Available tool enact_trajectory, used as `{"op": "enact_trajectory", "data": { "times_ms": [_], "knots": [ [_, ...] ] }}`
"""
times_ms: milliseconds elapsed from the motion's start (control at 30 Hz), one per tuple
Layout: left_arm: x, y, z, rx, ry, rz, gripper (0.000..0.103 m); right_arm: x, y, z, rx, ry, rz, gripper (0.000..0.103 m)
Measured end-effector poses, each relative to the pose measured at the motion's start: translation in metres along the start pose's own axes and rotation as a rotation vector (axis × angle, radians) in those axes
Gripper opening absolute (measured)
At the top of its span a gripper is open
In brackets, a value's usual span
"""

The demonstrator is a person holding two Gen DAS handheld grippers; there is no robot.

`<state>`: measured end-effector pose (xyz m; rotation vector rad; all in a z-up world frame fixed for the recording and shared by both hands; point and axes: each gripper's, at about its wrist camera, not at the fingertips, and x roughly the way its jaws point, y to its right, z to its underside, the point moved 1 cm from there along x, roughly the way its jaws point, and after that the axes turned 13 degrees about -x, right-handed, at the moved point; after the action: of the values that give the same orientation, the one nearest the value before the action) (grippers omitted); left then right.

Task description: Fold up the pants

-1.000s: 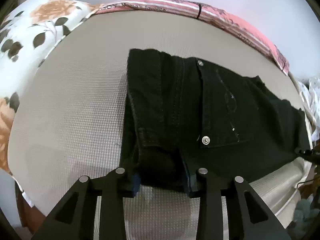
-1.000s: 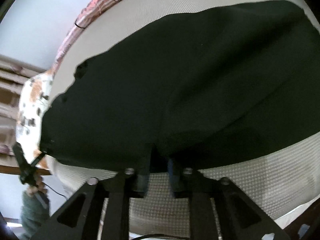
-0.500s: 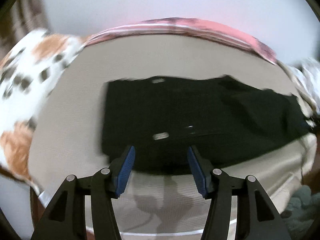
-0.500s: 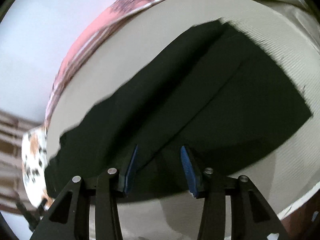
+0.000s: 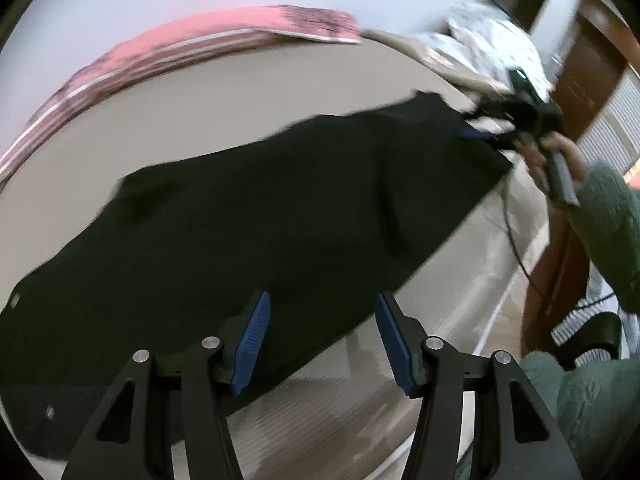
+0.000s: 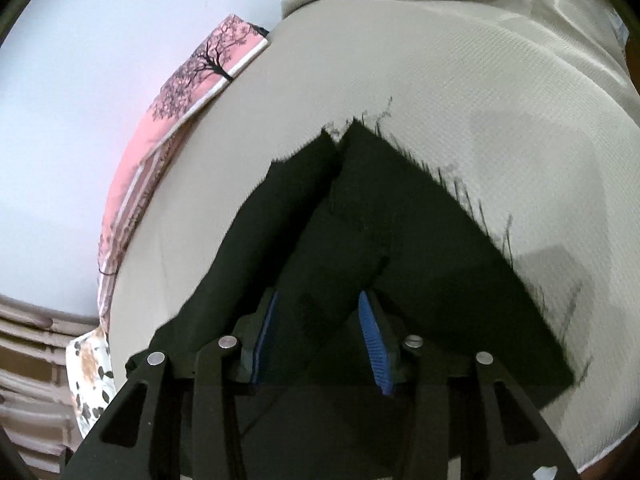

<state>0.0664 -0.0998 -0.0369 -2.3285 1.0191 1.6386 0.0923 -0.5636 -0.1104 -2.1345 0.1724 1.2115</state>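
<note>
Black pants [image 5: 260, 220] lie flat and lengthwise on a beige mattress [image 5: 224, 112]. My left gripper [image 5: 320, 320] hovers open over their near edge, with nothing pressed between its blue pads. In the left wrist view a hand carries my right gripper [image 5: 476, 132] at the far leg end. Seen from the right wrist, the right gripper [image 6: 318, 296] hangs over the two stacked legs of the pants [image 6: 420, 240], near the frayed hems [image 6: 460, 184]. Its jaws are closing, with black cloth lying between the pads, which do not press on it.
A pink patterned sheet [image 5: 200, 44] runs along the mattress's far edge by the wall. White patterned bedding [image 5: 492, 44] and a dark wooden door [image 5: 592, 68] are at the right. A green sleeve [image 5: 608, 220] and cable cross there. A floral pillow [image 6: 90, 376] lies at the left.
Both grippers let go of the pants and opened. The left swept right from the waistband to the mid-leg edge. The right moved along to the leg ends.
</note>
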Motion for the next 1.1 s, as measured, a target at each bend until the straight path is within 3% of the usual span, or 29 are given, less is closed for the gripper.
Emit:
{"op": "enact_trajectory", "data": {
  "times_ms": [133, 300, 467, 600, 733, 800, 900, 1100],
  "knots": [
    [0.027, 0.036, -0.003, 0.093, -0.02, 0.006, 0.056, 0.006, 0.002, -0.004, -0.005, 0.0, -0.018, 0.032],
    [0.055, 0.061, -0.003, 0.117, -0.044, 0.008, 0.056, 0.001, 0.008, -0.003, -0.013, -0.012, -0.032, 0.031],
    [0.075, 0.064, -0.003, 0.124, -0.049, -0.098, 0.055, -0.001, 0.01, -0.002, -0.023, -0.017, -0.043, 0.031],
    [0.08, 0.065, -0.006, 0.118, -0.036, -0.119, 0.034, -0.002, 0.017, -0.001, -0.023, -0.016, -0.054, 0.027],
    [0.083, 0.068, -0.005, 0.14, -0.027, -0.133, 0.02, -0.001, 0.022, -0.007, -0.005, 0.002, -0.057, 0.025],
    [0.085, 0.072, -0.005, 0.148, -0.02, -0.145, 0.018, 0.002, 0.022, -0.012, -0.007, 0.005, -0.05, 0.021],
    [0.085, 0.072, -0.005, 0.14, -0.018, -0.147, 0.016, 0.0, 0.02, -0.018, -0.013, 0.003, -0.042, 0.008],
    [0.076, 0.074, -0.006, 0.142, 0.004, -0.139, 0.012, -0.057, -0.004, -0.028, -0.064, 0.121, -0.071, 0.004]
  ]
}}
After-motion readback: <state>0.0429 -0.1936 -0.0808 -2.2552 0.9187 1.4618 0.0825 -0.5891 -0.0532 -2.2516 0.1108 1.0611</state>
